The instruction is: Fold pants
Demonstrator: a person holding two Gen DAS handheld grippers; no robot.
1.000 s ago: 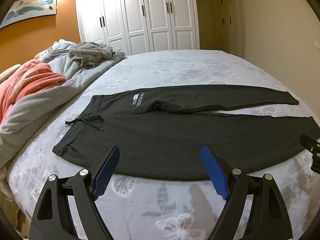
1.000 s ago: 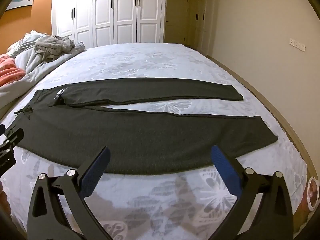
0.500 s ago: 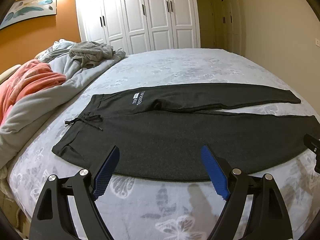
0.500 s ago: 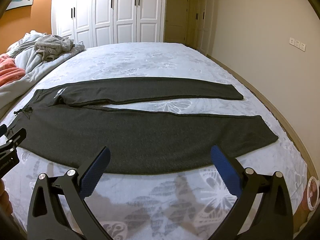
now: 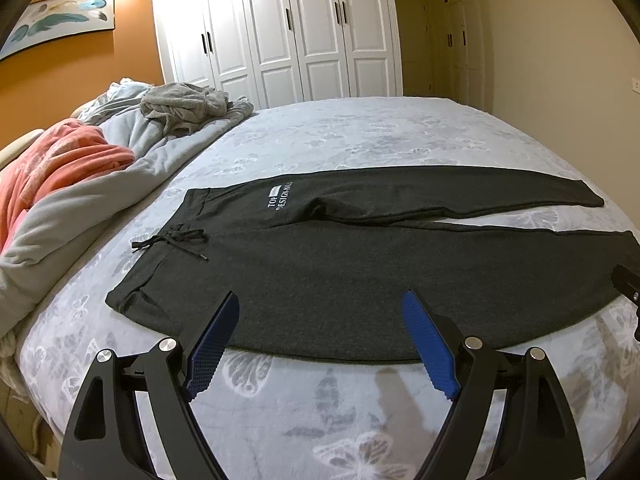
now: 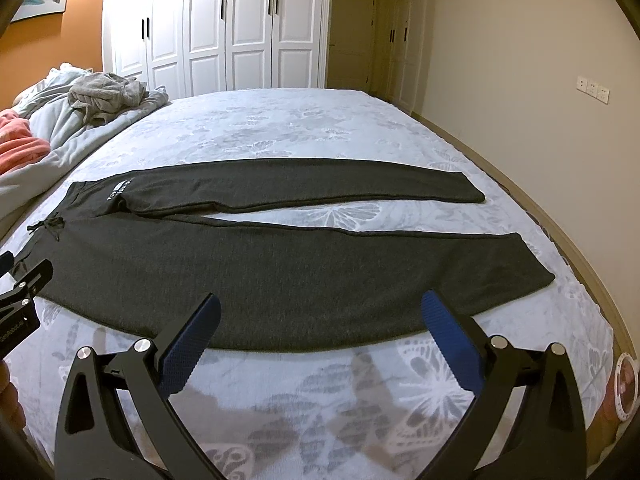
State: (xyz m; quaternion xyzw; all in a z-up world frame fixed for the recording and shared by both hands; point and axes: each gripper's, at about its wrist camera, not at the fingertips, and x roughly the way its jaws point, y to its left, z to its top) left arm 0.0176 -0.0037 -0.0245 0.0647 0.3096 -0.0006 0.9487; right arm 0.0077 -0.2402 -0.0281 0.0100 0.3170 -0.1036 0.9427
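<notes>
**Both grippers poised over the flat pants, nothing grasped yet**

The left gripper (image 5: 320, 340) is spread wide with nothing between its blue pads (image 5: 424, 344). It hovers just above the bed (image 5: 360, 136), its tips over the near hem line of the pants (image 5: 340, 272). The right gripper (image 6: 320, 340) is spread just as wide and also empty, hanging over the same near edge further toward the cuffs.

Compared with a second ago, almost nothing has moved: the pants look a shade larger and lower in the left view, which suggests a slight drift forward, and the right view is practically the same. The cloth has not been touched or shifted. So folding has not begun; this reads as the last of the approach.

Ahead of the left gripper lie the waistband and its drawstring (image 5: 172, 240), off to its left, with white lettering (image 5: 280, 198) on the far leg. Ahead of the right gripper the two legs run out to the right, the far leg (image 6: 300, 184) split from the near leg (image 6: 300, 272) by a strip of bare sheet. Beyond the left gripper's left side sit a grey blanket (image 5: 100, 184) and an orange blanket (image 5: 52, 160), well apart from the pants.

The likely first fold brings one leg onto the other, so each gripper needs to drop and pinch the near edge.
</notes>
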